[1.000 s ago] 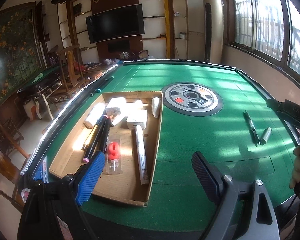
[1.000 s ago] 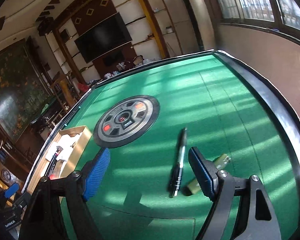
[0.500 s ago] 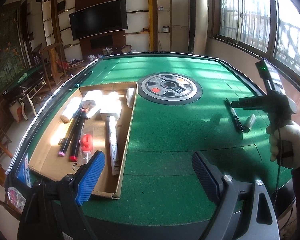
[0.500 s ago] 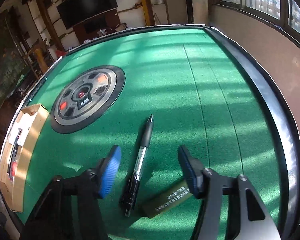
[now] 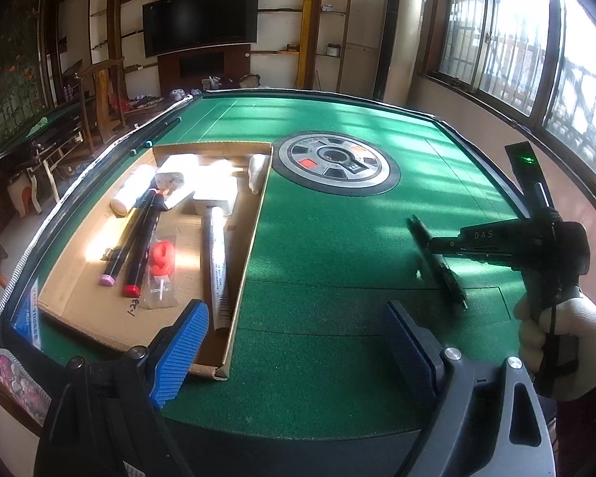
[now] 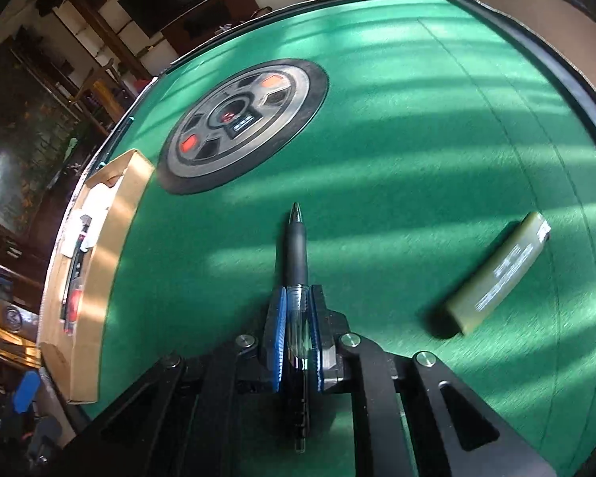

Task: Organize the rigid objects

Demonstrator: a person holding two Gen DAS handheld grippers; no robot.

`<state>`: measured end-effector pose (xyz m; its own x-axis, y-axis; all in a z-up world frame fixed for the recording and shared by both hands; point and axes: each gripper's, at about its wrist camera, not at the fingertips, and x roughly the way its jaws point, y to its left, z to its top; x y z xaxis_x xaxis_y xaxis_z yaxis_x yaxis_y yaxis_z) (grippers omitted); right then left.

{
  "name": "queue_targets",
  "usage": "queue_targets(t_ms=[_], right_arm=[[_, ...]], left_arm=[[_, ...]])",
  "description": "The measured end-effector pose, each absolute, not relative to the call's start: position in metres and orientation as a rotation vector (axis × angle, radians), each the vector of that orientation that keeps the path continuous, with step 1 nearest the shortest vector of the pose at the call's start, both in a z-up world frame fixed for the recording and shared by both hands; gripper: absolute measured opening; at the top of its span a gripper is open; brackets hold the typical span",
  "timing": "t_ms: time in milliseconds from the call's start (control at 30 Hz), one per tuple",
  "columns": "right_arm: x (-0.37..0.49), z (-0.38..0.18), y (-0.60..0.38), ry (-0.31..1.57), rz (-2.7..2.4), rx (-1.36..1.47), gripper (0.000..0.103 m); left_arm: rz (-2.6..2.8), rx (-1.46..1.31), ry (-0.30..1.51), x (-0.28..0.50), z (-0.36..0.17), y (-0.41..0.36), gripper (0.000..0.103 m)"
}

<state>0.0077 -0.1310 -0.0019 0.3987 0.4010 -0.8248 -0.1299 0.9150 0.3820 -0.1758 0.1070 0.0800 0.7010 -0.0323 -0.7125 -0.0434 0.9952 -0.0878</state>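
A: With the black-grip clear-barrel pen (image 6: 297, 274) pinched in the right gripper (image 6: 298, 342) over green felt (image 6: 397, 167), what's left?

B: Olive rectangular lighter (image 6: 500, 274) on felt. Cardboard tray (image 5: 234, 266) holds markers (image 5: 137, 230), most items. Left gripper (image 5: 294, 342) spread, empty.
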Motion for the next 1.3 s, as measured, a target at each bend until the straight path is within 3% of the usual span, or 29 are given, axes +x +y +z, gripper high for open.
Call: queue_targets(t_ms=[67,100,200,233,433,667,800,1000,1300], right_arm=[[-0.001,0.008,-0.137,1.091,0.404,0.335,0.013],[-0.007,0.018,-0.145,1.053,0.399,0.329,0.019],[-0.024,0.045,-0.18,0.936,0.289,0.269,0.059],[-0.027,0.051,-0.194,0.911,0.248,0.264,0.061],[-0.017,0.036,-0.249,0.951,0.109,0.304,0.062],[0.011,0.01,-0.211,0.984,0.082,0.187,0.059],[0.02,0.003,-0.195,0.979,0.048,0.087,0.028],[0.017,0.001,-0.219,0.937,0.106,0.19,0.023],[0.015,0.0,-0.213,0.902,0.107,0.162,0.025]], left_arm=[[-0.007,-0.108,0.792,-0.178,0.081,0.107,0.091],[-0.013,-0.112,0.789,-0.18,0.081,0.107,0.091],[-0.044,-0.125,0.786,-0.181,0.08,0.103,0.091],[-0.055,-0.132,0.789,-0.18,0.079,0.102,0.091],[-0.119,-0.168,0.834,-0.177,0.068,0.09,0.091],[-0.103,-0.17,0.836,-0.18,0.07,0.087,0.091],[-0.096,-0.168,0.849,-0.175,0.071,0.082,0.091],[-0.147,-0.155,0.911,-0.142,0.065,0.059,0.091],[-0.18,-0.039,0.942,-0.074,0.041,0.005,0.087]])
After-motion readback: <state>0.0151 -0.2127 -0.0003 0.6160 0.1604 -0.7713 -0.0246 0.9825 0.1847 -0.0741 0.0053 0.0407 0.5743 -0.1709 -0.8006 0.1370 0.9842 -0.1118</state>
